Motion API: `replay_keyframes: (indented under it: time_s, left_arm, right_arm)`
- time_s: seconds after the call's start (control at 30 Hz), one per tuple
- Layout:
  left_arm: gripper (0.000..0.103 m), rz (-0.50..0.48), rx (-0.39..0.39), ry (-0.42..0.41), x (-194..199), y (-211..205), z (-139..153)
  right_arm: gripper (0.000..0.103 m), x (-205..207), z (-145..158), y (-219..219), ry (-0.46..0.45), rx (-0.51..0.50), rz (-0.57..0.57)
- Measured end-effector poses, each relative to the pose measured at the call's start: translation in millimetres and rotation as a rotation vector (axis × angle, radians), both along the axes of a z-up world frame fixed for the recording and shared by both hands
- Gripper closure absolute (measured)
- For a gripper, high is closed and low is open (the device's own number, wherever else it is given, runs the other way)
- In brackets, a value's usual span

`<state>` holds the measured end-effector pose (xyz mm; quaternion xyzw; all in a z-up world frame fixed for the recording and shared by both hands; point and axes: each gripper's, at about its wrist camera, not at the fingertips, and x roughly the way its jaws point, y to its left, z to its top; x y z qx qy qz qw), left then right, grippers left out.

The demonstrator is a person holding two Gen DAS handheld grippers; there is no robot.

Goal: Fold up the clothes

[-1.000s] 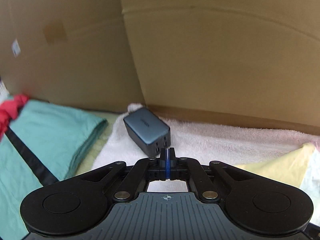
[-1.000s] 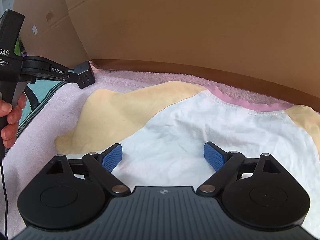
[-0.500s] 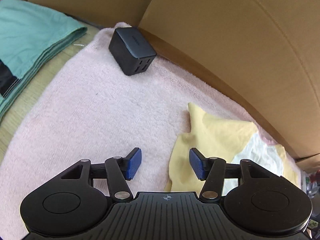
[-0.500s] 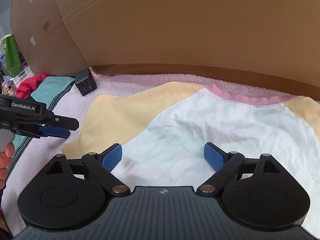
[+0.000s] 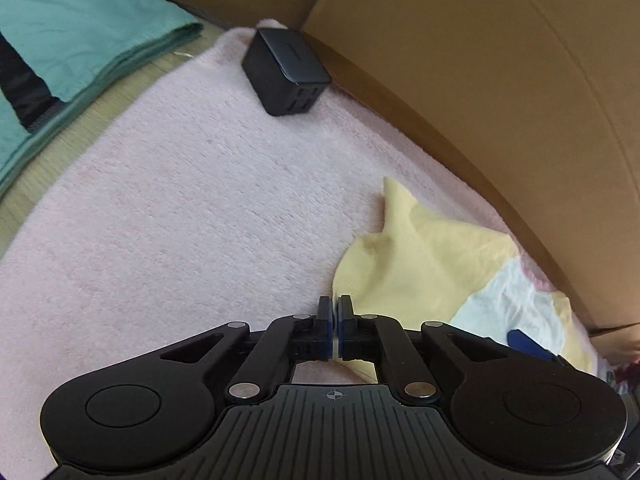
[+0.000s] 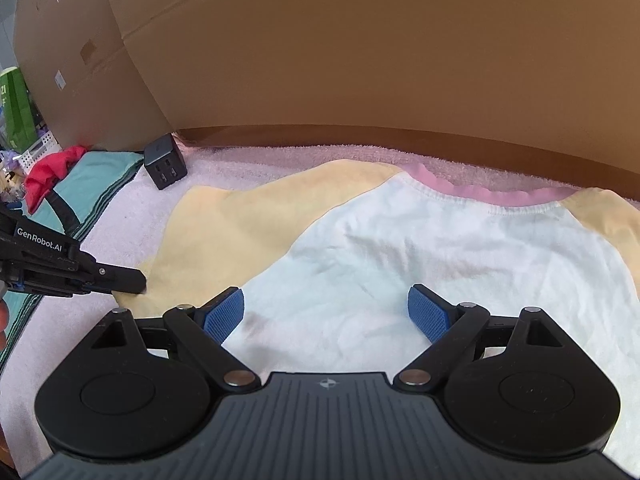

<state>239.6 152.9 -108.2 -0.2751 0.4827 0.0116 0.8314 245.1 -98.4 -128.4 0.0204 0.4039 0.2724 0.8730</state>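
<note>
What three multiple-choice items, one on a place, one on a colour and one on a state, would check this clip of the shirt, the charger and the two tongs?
1. Where does the black charger sit?
A. on the white shirt front
B. on the pink towel by the cardboard wall
C. on the teal cloth

2. What colour is the shirt's sleeve?
A. yellow
B. red
C. teal

3. How do the right tongs stand?
A. shut on the collar
B. shut on nothing
C. open over the shirt

Answers:
1 B, it rests on pink pile at the wall's foot.
2 A, pale yellow joins the white front.
3 C, the blue pads stand wide apart.
</note>
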Motion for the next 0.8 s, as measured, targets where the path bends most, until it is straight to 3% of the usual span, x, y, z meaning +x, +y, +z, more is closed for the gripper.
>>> replay_keyframes:
  time_s: [0.23,0.3,0.37,0.47,0.57,0.7,0.8]
  left_arm:
    - [0.103,0.084,0.084,-0.062,-29,-8,0]
    - [0.103,0.085,0.119,-0.086,-30,-13,-1]
    - [0.103,0.08,0.177,-0.11,-30,-22,0]
    - [0.103,0.051,0.287,-0.141,-31,-41,0]
    - [0.103,0.01,0.404,-0.172,-33,-59,0]
    - [0.103,-0.06,0.596,-0.212,-37,-87,-6]
    - [0.103,-0.089,0.708,-0.243,-39,-103,-12]
  right_arm:
    - [0.014,3,9,4,-0.002,-0.056,-0.001]
    - [0.015,2,23,5,-0.044,-0.043,0.002]
    - [0.015,2,42,11,-0.065,0.009,0.045]
    - [0.015,9,66,39,-0.07,-0.007,0.152]
    - [0.016,29,74,70,-0.029,-0.091,0.246]
    - [0.027,71,78,98,0.114,-0.09,0.301]
    - [0.027,89,76,122,0.198,-0.101,0.367]
